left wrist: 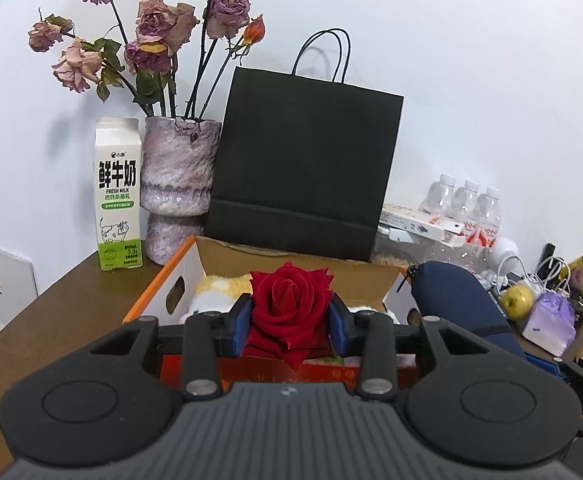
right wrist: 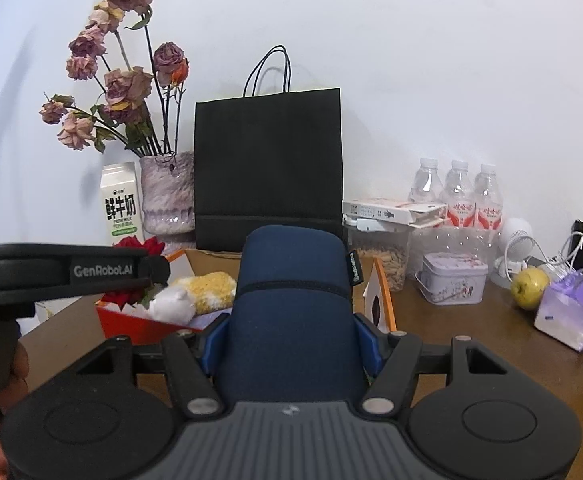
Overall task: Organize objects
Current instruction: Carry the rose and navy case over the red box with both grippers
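While your left jaws [left wrist: 290, 322] pinch the rose [left wrist: 289, 304] and your right jaws [right wrist: 291, 342] clamp the pouch [right wrist: 291, 300], the box [left wrist: 159, 286] lies just beyond both, nearer your left.

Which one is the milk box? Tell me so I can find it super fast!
Find the tall black paper bag standing against the white wall. Left of it is a purple vase of dried roses, and the milk carton stands just left of that vase. It is the only white-and-green box, with a little cow drawn near the bottom.
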The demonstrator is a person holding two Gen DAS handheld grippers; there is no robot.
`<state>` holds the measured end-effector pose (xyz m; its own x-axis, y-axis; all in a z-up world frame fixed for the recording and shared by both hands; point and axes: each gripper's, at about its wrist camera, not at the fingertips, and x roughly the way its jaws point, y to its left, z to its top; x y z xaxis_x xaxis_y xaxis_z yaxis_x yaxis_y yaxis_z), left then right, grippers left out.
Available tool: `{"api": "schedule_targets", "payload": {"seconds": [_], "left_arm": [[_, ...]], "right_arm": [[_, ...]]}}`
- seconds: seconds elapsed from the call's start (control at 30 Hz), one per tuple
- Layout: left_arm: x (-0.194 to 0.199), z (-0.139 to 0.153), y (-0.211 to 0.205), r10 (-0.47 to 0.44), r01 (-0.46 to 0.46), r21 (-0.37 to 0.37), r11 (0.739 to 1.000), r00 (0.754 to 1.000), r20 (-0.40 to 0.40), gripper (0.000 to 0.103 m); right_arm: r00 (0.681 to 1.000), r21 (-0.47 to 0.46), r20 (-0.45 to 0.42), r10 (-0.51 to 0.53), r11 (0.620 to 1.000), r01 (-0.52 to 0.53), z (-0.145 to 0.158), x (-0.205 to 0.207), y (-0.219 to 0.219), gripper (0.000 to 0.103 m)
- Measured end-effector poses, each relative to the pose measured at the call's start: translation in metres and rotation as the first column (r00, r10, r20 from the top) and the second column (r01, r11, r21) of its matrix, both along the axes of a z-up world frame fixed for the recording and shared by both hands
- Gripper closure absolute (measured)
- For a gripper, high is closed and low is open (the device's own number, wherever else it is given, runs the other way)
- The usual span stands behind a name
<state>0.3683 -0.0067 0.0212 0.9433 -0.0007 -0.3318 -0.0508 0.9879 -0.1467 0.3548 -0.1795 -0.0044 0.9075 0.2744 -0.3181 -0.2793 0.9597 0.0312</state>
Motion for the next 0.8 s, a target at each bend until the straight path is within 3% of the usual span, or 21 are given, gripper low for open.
{"api": "schedule_targets", "payload": {"seconds": [0.8], "left_arm": [[0.082, -0.007, 0.023, 0.045, -0.044, 0.023, 0.999, 0.999, -0.014, 0.063]], "right_arm": [[0.999, -0.036, -0.035, 0.005, 0.999, -0.006, 0.000, 0.102, 0.017, 0.040]]}}
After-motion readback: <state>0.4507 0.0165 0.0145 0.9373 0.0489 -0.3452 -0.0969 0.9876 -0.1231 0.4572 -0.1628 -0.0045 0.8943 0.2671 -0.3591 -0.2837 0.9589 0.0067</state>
